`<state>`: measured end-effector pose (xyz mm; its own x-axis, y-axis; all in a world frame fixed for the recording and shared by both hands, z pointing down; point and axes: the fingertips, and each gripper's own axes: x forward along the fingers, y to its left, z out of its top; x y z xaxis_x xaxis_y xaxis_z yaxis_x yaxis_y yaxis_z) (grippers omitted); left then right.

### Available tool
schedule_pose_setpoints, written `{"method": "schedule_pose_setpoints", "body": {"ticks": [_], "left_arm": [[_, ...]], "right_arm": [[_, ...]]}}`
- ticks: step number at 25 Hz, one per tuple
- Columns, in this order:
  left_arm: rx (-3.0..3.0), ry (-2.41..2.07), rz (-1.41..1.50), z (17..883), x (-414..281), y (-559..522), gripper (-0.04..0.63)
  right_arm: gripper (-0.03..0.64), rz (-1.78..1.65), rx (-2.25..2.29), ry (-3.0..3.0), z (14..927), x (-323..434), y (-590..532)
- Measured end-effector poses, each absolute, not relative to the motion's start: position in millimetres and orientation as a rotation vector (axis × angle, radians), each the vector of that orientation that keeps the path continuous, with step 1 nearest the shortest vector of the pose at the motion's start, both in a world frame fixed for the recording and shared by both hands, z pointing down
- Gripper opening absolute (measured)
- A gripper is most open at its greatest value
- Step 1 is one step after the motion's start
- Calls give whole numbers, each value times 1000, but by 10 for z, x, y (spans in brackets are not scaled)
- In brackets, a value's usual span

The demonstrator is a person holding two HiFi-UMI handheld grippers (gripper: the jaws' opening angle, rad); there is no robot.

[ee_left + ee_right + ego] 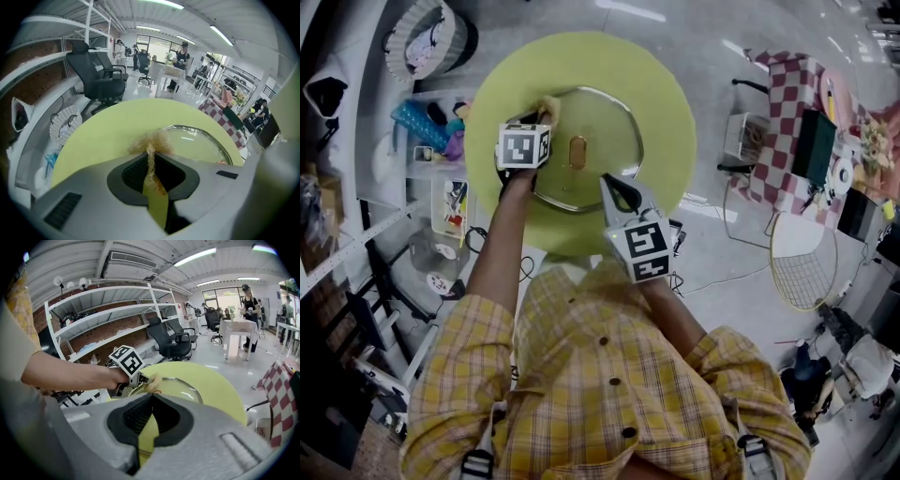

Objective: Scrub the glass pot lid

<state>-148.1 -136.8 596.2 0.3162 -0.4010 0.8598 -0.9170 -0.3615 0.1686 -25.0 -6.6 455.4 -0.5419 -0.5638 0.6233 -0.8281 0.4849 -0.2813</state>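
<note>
1. Round yellow-green worktop (666,94) filled the middle of my head view, and the glass pot lid (600,122) lay flat at its centre with its metal rim all round and an oblong handle (577,152) in the middle.
2. My left gripper (542,114) reached over the lid's far left edge. In the left gripper view its fingers (126,176) were pressed together on a golden, wiry scouring pad (151,140), which was squeezed thin between them and fluffed out beyond the tips.
3. The tuft of the pad sat at the lid's rim. I could not tell whether it touched the glass or the worktop just beside it.
4. My right gripper (609,183) came in from the near side. Its fingers (129,420) were closed narrowly over the lid's near rim, with the metal edge running between them low in the right gripper view.
5. A bare forearm (70,373) stretched across the right gripper view to the left gripper's marker cube, and a yellow plaid shirt (600,375) filled the bottom of the head view.
6. Around the worktop I saw white shelving (108,319), a black office chair (101,77) and a red-and-white checked cloth (787,94) off to the right.
</note>
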Motion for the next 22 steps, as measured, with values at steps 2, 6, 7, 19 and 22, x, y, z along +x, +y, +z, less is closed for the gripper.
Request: {"method": "schedule_pose_setpoints", "body": {"ticks": [2, 6, 7, 19, 22], "left_arm": [[1902, -1179, 973, 5953, -1517, -1390, 41], [1886, -1202, 969, 5949, -1605, -1424, 41], [1884, -1206, 969, 5950, -1613, -1430, 41], [1879, -1230, 972, 5938, -1543, -1462, 41], [1889, -1215, 974, 5934, -1459, -1484, 41]], "right_arm": [[-2, 788, 1155, -2283, 4548, -237, -75], [-2, 787, 1153, -2282, 4552, -232, -69], [-2, 788, 1153, -2281, 4556, -229, -64], [-2, 796, 1169, -2274, 4564, -157, -48], [-2, 798, 1172, -2273, 4563, -134, -42]]}}
